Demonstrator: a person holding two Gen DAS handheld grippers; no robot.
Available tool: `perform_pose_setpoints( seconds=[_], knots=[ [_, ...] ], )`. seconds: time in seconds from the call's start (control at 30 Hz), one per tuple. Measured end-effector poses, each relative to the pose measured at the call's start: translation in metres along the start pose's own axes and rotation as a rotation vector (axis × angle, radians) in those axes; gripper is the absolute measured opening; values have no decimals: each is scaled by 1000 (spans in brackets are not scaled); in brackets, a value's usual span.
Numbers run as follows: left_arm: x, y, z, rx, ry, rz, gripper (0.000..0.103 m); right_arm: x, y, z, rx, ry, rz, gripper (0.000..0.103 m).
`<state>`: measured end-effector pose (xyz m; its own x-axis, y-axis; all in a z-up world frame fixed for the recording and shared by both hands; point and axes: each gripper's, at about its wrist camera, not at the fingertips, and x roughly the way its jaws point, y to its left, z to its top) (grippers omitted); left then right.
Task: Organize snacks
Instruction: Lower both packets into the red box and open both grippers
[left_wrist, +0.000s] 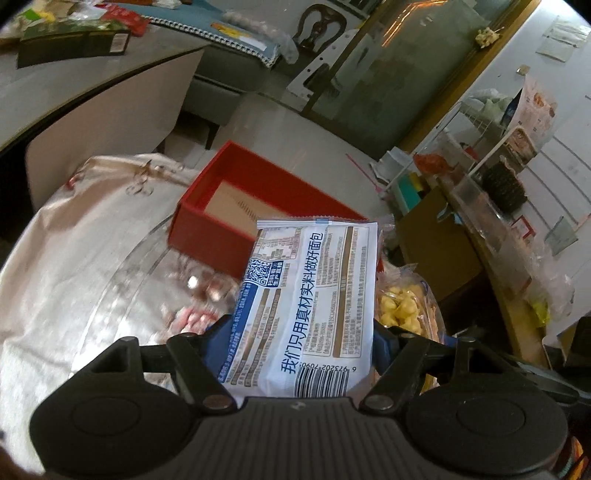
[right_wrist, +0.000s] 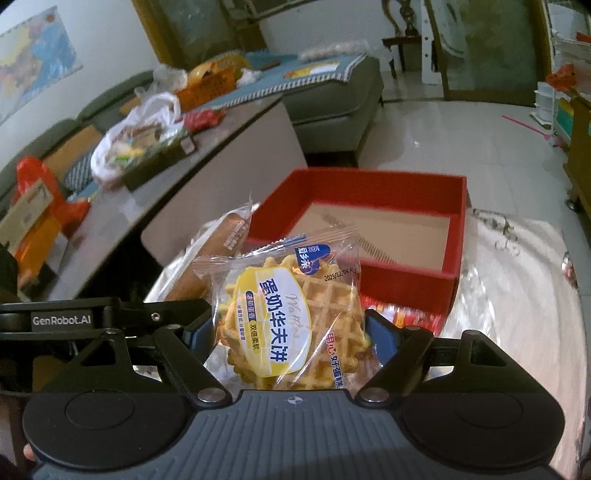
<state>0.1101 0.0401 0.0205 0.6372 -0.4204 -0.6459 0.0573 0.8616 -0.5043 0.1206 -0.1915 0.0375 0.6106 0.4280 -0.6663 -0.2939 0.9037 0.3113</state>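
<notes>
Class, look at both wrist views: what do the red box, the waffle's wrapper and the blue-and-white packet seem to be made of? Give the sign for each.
Red box: likely cardboard, matte red walls with a bare brown floor.
Waffle wrapper: thin clear plastic film, glossy; the waffle shows through and the creases glint.
Blue-and-white packet: probably opaque printed plastic film with a crimped top edge, slight sheen.

A lived-in home living room: grey sofa (right_wrist: 332, 96), cluttered coffee table (right_wrist: 207, 166), tiled floor (right_wrist: 461, 136).
</notes>
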Motion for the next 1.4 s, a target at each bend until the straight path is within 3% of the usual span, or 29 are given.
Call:
perform_pose_setpoints(
  seconds=[0.33,0.7,0.93,1.03,1.13,1.23,1.4],
  knots=[
    [49,-12,45,0,-9,6,66,25,-26,38,45,-36,-20,85],
    [121,-2,84,-15,-2,76,66,88,-61,70,89,-17,-46,85],
    [158,3,93,19,0,147,64,124,-82,77,110,11,-56,85],
    [172,13,90,-20,26,168,60,140,-86,75,98,29,-69,85],
    [176,9,87,51,20,223,60,154,-90,71,116,45,-89,85],
    [176,8,84,82,18,242,61,161,-89,72,89,68,-168,86],
    [172,9,86,65,43,268,65,161,-82,72,63,89,-198,88]
  ],
)
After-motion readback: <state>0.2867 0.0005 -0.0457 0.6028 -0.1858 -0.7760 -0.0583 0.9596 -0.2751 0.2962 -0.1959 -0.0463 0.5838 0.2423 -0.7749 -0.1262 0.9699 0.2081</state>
